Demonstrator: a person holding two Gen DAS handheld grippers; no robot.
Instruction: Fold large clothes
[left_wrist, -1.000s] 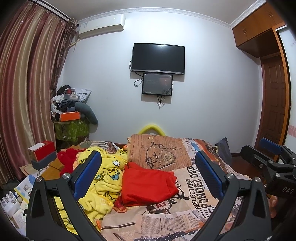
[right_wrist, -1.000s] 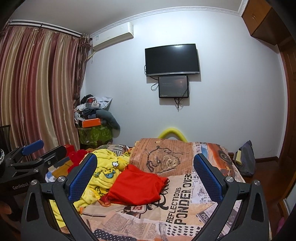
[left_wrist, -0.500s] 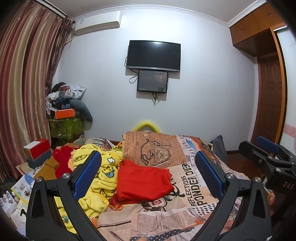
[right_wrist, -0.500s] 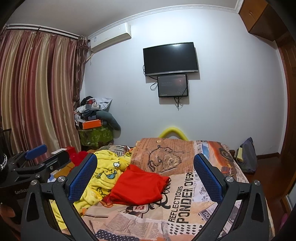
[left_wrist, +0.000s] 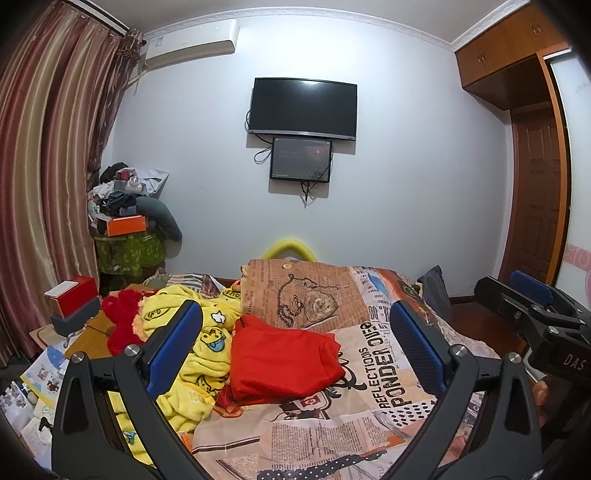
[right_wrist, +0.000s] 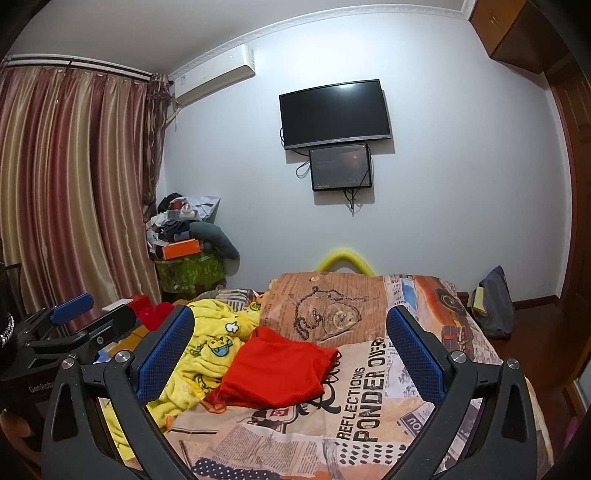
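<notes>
Item: red garment (left_wrist: 282, 360), lying bunched mid-bed (left_wrist: 369, 417), touching the yellow blanket (left_wrist: 195, 354) at left. I am judging it light, limp, slippery; taking corners suits. Left hand-held gripper (left_wrist: 295, 347) and right hand-held gripper (right_wrist: 290, 343) are hovering, jaws apart, empty.

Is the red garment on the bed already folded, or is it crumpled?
Crumpled: the red garment lies in an uneven, wrinkled heap on the bed.

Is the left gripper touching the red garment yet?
Apart. In the left wrist view the left gripper is open and raised above the bed, with the red garment lying crumpled further off between its fingers.
</notes>
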